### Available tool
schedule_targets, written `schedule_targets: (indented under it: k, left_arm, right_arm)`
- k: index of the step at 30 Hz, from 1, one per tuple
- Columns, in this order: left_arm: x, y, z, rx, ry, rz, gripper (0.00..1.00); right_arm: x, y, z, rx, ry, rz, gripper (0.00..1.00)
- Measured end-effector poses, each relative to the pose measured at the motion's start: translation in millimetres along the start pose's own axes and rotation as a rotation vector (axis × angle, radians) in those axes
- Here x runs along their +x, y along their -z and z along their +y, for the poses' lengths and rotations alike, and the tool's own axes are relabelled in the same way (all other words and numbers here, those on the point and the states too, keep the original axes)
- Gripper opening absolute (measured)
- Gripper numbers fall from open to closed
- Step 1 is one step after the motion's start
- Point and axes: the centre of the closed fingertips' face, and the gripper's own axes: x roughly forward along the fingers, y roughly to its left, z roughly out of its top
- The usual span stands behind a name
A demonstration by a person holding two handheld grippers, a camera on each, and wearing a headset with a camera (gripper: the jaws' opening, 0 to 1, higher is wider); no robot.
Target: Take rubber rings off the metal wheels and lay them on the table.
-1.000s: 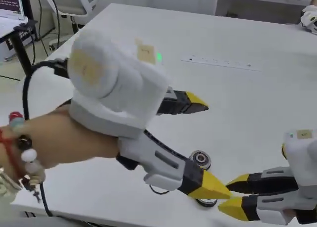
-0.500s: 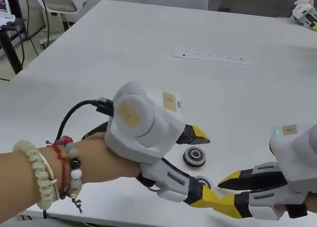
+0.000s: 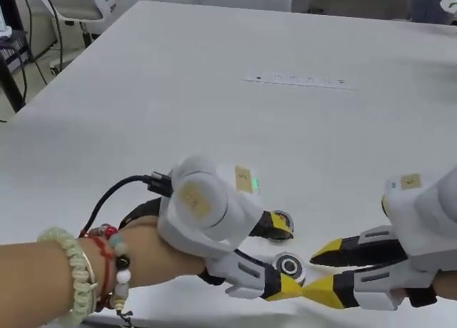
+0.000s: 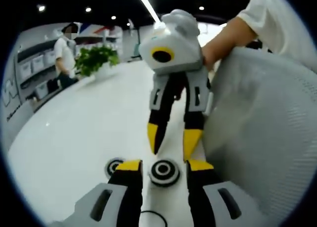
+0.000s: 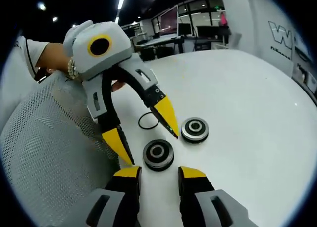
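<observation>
L gripper (image 5: 143,131) has its jaws spread, straddling one metal wheel (image 3: 290,264) by the bench's (image 3: 214,92) near edge. R gripper (image 3: 315,273) faces it from the opposite side, jaws apart too and holding nothing, tips just short of that wheel. 2nd wheel (image 5: 194,129) sits just beside. One rubber ring (image 5: 147,120) lies loose on the bench nr the L gripper.

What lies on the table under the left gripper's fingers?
A thin black rubber ring lies under the left gripper, near a metal wheel. The table beneath the gripper's body is covered.
</observation>
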Motion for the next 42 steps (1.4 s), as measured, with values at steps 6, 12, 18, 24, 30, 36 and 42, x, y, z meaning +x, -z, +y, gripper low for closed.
schedule_targets:
  k: [6,12,18,24,30,36,42]
  left_arm:
    - [1.8,6.3,0.4,-0.021,0.001,0.011,0.29]
    - [2.1,3.1,1.9,-0.050,-0.001,-0.015,0.22]
    - [4.5,5.8,-1.5,-0.056,0.015,-0.025,0.18]
    - [3.6,5.2,0.1,-0.039,0.006,-0.039,0.15]
    - [2.3,4.9,0.4,-0.047,0.011,-0.073,0.15]
    - [2.2,4.7,0.3,-0.054,0.009,-0.080,0.15]
    - [2.2,4.9,0.5,-0.056,0.011,-0.085,0.15]
  right_arm:
    - [0.3,0.7,0.1,-0.012,-0.001,0.003,0.26]
    - [1.8,2.8,1.0,-0.024,-0.002,0.014,0.24]
    - [4.0,3.8,3.6,-0.023,-0.012,0.018,0.24]
    - [9.1,5.7,5.8,-0.050,-0.008,0.035,0.24]
    - [10.6,5.7,2.8,-0.095,0.015,0.045,0.23]
    - [10.9,5.1,1.9,-0.125,0.021,0.047,0.18]
    - [9.5,4.2,1.6,-0.117,0.020,0.045,0.17]
